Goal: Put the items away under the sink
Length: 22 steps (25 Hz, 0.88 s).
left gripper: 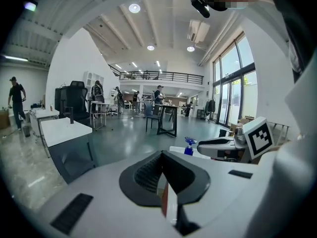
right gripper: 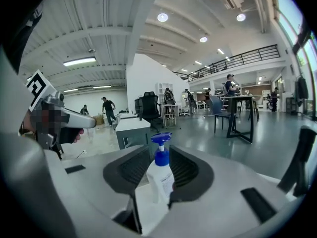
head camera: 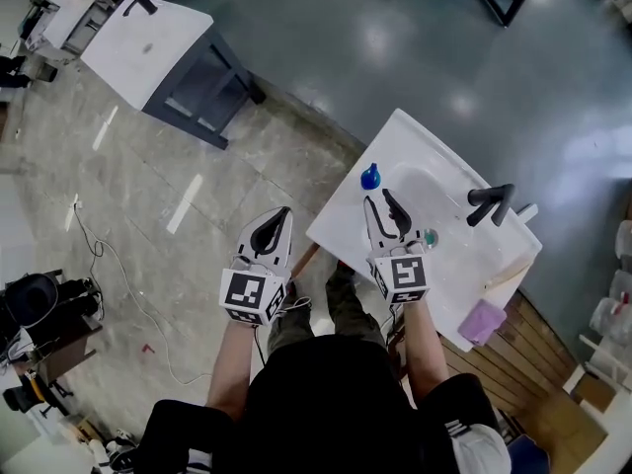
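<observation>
**Q:** Head view: where are the two tools?

**A:** The right gripper (head camera: 379,205) hangs over the near rim of the white sink (head camera: 346,217). Its jaws stand partly apart. The pump bottle (head camera: 370,177), white with a blue head, stands upright on the sink's rim at 12 o'clock from the fingertips, just beyond them. The black faucet (head camera: 491,203) lies at 3 o'clock from that gripper and a pink cloth (head camera: 482,321) at 4 o'clock. The left gripper (head camera: 279,215) is at 9 o'clock, off the sink and above the floor (head camera: 148,196).

**Q:** Left gripper view: what do its jaws show?

**A:** The jaws are closed together with nothing between them. The pump bottle (left gripper: 188,146) appears small at 1 o'clock from the jaws, beside the other gripper. A white table (left gripper: 64,130) stands at 10 o'clock.

**Q:** Right gripper view: is the bottle gripped?

**A:** The jaws stand parted, one to each side of the pump bottle (right gripper: 159,175), which fills the gap with its blue head at 12 o'clock. The pads do not press on it. The bottle stands on the sink and not in a grip. The left gripper shows at 9 o'clock.
</observation>
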Available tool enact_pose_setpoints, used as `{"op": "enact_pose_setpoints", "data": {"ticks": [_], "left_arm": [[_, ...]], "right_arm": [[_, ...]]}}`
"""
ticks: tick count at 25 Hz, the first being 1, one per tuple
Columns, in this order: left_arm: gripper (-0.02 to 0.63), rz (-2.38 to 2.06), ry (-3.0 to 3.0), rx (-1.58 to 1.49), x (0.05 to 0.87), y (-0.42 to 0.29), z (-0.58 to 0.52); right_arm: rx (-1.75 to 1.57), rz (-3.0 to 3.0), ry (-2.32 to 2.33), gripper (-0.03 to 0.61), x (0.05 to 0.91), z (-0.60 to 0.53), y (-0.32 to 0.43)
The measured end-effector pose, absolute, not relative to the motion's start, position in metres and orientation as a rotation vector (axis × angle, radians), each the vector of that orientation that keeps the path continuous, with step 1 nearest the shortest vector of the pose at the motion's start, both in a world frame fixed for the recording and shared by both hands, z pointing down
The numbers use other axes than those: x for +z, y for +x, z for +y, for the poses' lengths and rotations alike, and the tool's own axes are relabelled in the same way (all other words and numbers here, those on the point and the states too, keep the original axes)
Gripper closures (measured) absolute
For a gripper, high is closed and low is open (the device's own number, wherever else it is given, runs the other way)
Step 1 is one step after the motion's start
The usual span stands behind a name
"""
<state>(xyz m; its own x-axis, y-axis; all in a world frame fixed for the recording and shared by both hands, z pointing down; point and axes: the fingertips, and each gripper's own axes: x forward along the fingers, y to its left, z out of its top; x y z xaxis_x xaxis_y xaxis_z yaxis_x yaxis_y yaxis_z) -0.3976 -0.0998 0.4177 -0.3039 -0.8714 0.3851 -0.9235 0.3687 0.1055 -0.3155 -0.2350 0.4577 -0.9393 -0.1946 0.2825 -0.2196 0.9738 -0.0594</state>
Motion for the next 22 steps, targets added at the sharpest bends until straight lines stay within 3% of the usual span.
{"op": "enact_pose_setpoints", "data": {"ticks": [6, 22], "left_arm": [[0.607, -2.261, 1.515, 0.212, 0.427, -0.401, -0.099], [0.607, -2.257, 1.441, 0.21, 0.441, -0.408, -0.104]], "right_arm": [[0.074, -2.833, 0.253, 0.417, 0.468, -0.245, -0.328], [0.043, -2.854, 0.135, 0.414, 0.476, -0.247, -0.353]]}}
